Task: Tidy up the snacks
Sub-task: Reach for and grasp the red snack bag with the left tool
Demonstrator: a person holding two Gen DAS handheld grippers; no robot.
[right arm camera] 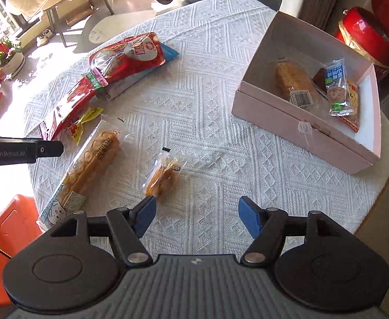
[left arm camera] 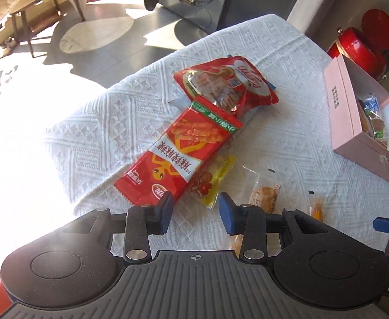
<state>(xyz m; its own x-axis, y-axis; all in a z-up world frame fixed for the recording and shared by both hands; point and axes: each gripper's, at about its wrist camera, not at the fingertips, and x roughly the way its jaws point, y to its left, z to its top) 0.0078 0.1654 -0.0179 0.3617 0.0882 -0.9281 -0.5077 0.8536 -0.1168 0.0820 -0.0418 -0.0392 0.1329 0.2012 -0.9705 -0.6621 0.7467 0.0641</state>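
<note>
We saw both pairs of tongs spread and holding nothing above the round surface covered with a white textured cloth point(right arm camera: 207, 85). The left tongs point(left arm camera: 195, 211) hung over the near end of a long red crinkly snack bag point(left arm camera: 178, 156), their pads just short of a small yellow sachet point(left arm camera: 213, 183) that lay tucked under that bag. The right tongs point(right arm camera: 197, 216) stood wider, with a small clear packet of orange-brown snack point(right arm camera: 163, 176) lying just ahead of their left pad, not touching it. We took the open pink cardboard box point(right arm camera: 300, 135) as our landmark: inside it lay a wrapped golden bread roll point(right arm camera: 292, 82), a blue-and-clear sachet point(right arm camera: 335, 85) and other small packets. Well to the left of the box lay a long clear-wrapped bread stick point(right arm camera: 93, 164), and beyond it a red-and-clear pouch point(right arm camera: 130, 53) rested on the red bag's far end.
</note>
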